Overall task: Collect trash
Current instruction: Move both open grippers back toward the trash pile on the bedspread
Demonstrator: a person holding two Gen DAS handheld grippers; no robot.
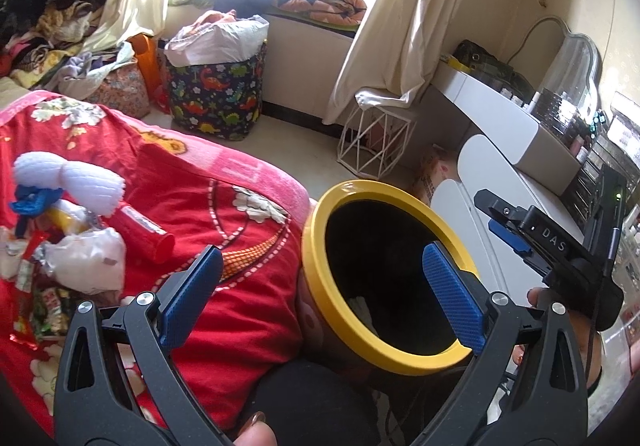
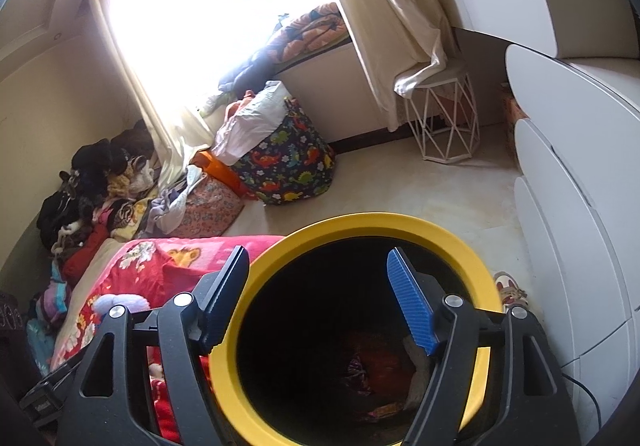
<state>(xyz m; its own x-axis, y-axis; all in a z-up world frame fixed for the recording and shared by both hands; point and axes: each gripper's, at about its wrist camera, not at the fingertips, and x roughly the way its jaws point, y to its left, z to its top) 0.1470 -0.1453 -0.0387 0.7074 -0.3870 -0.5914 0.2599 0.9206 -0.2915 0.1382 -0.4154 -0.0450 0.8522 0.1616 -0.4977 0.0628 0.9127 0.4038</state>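
Note:
A yellow-rimmed bin (image 1: 320,246) stands beside the bed, dark inside; in the right wrist view (image 2: 360,224) wrappers (image 2: 372,370) lie at its bottom. A pile of trash (image 1: 72,262) lies on the red blanket (image 1: 240,286) at left: crumpled white paper, snack wrappers, a red tube (image 1: 144,232), a white plush (image 1: 68,176). My left gripper (image 1: 324,298) is open and empty, straddling the bin's near rim and the blanket. My right gripper (image 2: 320,302) is open and empty, right over the bin mouth; it shows in the left wrist view (image 1: 502,220).
A dinosaur-print laundry basket (image 1: 216,98) and a white wire stool (image 1: 374,138) stand on the floor by the window. White drawers and a dresser (image 1: 516,134) line the right side. Clothes (image 1: 48,18) are heaped at the far left.

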